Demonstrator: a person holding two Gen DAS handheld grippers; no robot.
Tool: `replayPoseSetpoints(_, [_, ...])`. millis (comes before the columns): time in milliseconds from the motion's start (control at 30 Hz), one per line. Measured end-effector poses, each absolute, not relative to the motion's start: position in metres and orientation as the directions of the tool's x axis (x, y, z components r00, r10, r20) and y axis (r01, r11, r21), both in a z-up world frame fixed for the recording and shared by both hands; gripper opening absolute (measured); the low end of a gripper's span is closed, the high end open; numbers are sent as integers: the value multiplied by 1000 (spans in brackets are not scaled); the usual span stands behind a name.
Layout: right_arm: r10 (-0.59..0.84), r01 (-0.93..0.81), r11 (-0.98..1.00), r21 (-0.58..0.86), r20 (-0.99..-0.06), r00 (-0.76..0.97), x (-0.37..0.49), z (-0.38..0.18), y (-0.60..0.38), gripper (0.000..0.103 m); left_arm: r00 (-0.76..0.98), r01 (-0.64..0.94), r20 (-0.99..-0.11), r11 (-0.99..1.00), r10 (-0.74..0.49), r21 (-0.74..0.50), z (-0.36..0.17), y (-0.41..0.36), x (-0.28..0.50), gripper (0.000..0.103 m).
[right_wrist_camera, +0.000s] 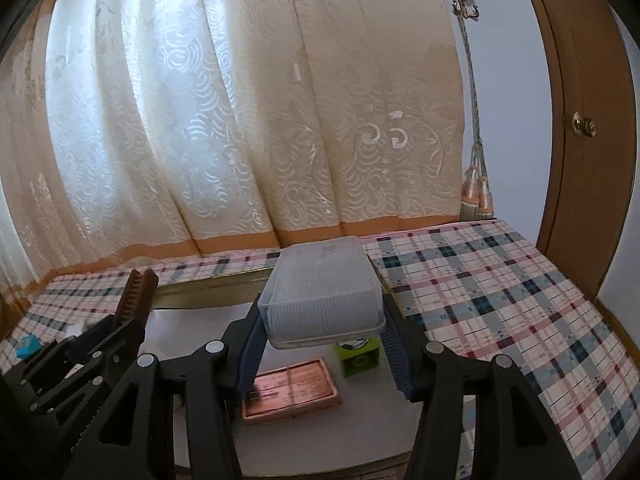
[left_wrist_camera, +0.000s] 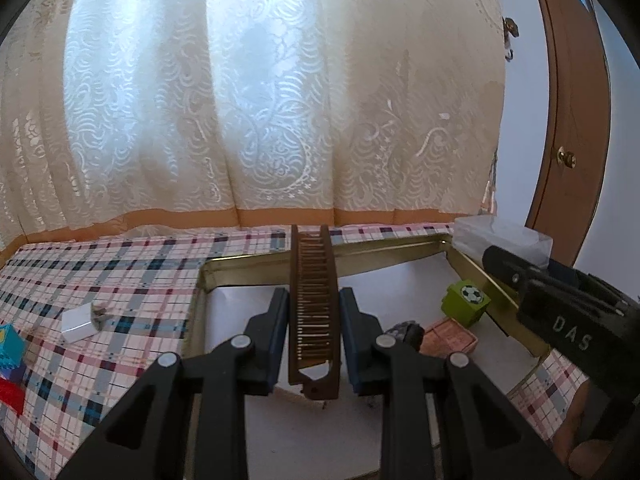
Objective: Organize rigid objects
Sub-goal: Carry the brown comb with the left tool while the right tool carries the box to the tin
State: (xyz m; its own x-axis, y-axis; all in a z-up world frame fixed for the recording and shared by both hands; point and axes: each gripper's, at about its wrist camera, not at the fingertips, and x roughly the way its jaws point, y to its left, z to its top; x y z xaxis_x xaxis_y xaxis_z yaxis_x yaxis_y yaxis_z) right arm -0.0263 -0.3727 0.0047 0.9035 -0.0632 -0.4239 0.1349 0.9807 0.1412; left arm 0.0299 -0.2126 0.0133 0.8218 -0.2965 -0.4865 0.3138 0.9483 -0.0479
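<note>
Along the left edge of the checked tablecloth (left_wrist_camera: 120,280), a blue block (left_wrist_camera: 10,346), a red piece (left_wrist_camera: 10,396) and a small white box (left_wrist_camera: 80,322) lie well apart from the tray. Right of them the gold rim of the tray (left_wrist_camera: 248,262) rises from the cloth; its pale floor is mostly bare on the left half. Over that bare floor the left gripper (left_wrist_camera: 314,328) is clenched on a brown comb (left_wrist_camera: 314,280), which stands on edge between the pads and points past the tray's far rim toward the curtain (left_wrist_camera: 240,100). Further right, a pink flat tile (right_wrist_camera: 290,390) and a green cube with a football print (left_wrist_camera: 466,302) rest on the tray floor near its right rim. Above them the right gripper (right_wrist_camera: 320,312) grasps a clear plastic box (right_wrist_camera: 320,292), held off the tray. Right of the tray the cloth runs to a brown door (right_wrist_camera: 588,120).
</note>
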Motion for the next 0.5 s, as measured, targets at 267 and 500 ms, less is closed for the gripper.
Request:
replayPoseSetpoints(267, [-98, 156, 983, 93, -453, 886, -14, -2, -373, 56, 810, 305, -517, 952, -277, -32, 8, -223, 38, 24])
replayPoseSetpoints(500, [-92, 143, 987, 71, -477, 874, -4, -7, -366, 56, 801, 294, -537, 955, -263, -30, 3, -223, 45, 24])
